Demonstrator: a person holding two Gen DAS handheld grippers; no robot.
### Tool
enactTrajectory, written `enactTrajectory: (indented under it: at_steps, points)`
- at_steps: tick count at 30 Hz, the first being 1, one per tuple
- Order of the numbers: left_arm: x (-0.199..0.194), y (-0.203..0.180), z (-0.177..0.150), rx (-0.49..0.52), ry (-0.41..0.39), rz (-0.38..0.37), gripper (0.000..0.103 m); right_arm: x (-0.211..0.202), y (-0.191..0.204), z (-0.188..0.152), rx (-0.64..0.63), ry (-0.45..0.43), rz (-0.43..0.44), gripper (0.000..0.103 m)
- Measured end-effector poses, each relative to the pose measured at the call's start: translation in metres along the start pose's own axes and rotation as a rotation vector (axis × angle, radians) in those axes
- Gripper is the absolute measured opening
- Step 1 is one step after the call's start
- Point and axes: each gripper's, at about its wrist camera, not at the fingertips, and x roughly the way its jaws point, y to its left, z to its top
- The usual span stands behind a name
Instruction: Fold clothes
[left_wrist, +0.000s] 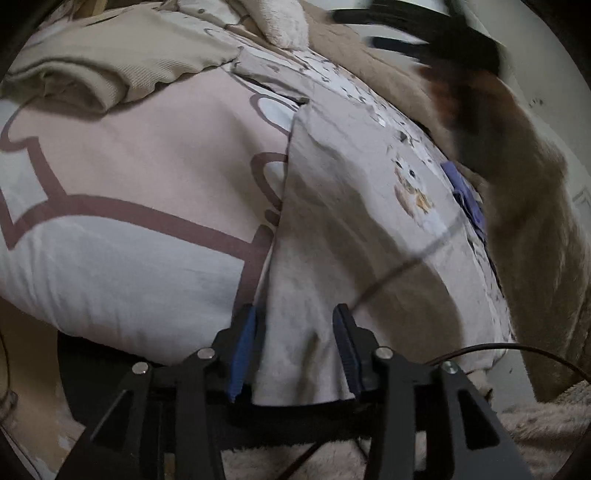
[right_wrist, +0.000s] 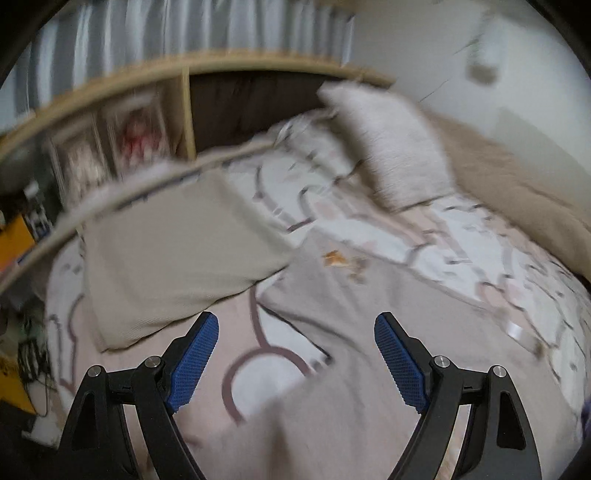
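Observation:
A light grey garment (left_wrist: 354, 221) with a small animal print lies spread on the bed. My left gripper (left_wrist: 299, 325) has its blue-padded jaws closed around the garment's near edge, cloth bunched between them. In the right wrist view the same grey garment (right_wrist: 369, 314) lies flat with an orange print near its far end. My right gripper (right_wrist: 297, 332) hovers above it, jaws wide open and empty. In the left wrist view the right gripper (left_wrist: 424, 33) is a dark blur at the top right. A folded beige garment (left_wrist: 122, 59) lies beyond, also in the right wrist view (right_wrist: 177, 258).
The bed cover (left_wrist: 110, 177) is pink and white with brown outlines. A fluffy white pillow (right_wrist: 384, 144) and a tan blanket (right_wrist: 517, 177) lie at the far side. A wooden shelf headboard (right_wrist: 184, 74) stands behind. A thin cable (left_wrist: 480, 349) runs by my left gripper.

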Motion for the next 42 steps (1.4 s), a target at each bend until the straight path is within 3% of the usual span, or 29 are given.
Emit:
enactTrajectory:
  at_steps: [5, 10, 11, 12, 13, 15, 16, 17, 24, 28, 32, 37, 42]
  points:
    - [0.000, 0.005, 0.001, -0.031, -0.004, -0.020, 0.041, 0.112, 0.017, 0.021, -0.006, 0.197, -0.047, 0.086]
    - [0.001, 0.008, 0.002, -0.030, 0.025, -0.044, 0.038, 0.169, 0.021, 0.019, 0.018, 0.312, -0.104, 0.084]
    - [0.002, 0.007, 0.002, -0.024, 0.036, -0.044, 0.029, 0.173, 0.020, 0.017, 0.017, 0.325, -0.121, 0.075]
    - [0.003, 0.007, 0.001, -0.020, 0.048, -0.044, 0.015, 0.177, 0.019, 0.014, 0.016, 0.337, -0.139, 0.072]
    - [0.005, 0.007, 0.000, -0.022, 0.058, -0.048, 0.009, 0.181, 0.018, 0.012, 0.015, 0.349, -0.156, 0.071]
    - [0.006, 0.009, -0.001, -0.031, 0.072, -0.062, 0.006, 0.178, 0.017, 0.010, 0.013, 0.322, -0.153, 0.048]
    - [0.006, 0.008, 0.000, -0.029, 0.075, -0.062, 0.006, 0.177, 0.016, 0.010, 0.016, 0.321, -0.157, 0.023]
    - [0.005, 0.006, 0.002, -0.024, 0.075, -0.059, 0.005, 0.176, 0.014, 0.011, 0.028, 0.324, -0.171, 0.012]
    - [-0.013, -0.026, 0.007, 0.104, 0.063, -0.031, 0.005, 0.102, -0.053, 0.026, 0.342, 0.195, -0.014, 0.011]
    - [-0.024, -0.058, 0.008, 0.205, 0.057, -0.047, 0.005, 0.044, -0.120, 0.017, 0.563, 0.097, 0.022, 0.010]
    - [-0.025, -0.095, 0.009, 0.284, 0.086, -0.115, 0.005, -0.011, -0.195, -0.009, 0.768, 0.000, 0.032, 0.010]
    - [0.010, -0.144, 0.008, 0.343, 0.209, -0.245, 0.005, -0.056, -0.279, -0.071, 0.980, -0.109, 0.002, 0.010]
    - [0.067, -0.180, -0.011, 0.389, 0.409, -0.270, 0.005, -0.049, -0.344, -0.177, 1.228, -0.114, -0.060, 0.010]
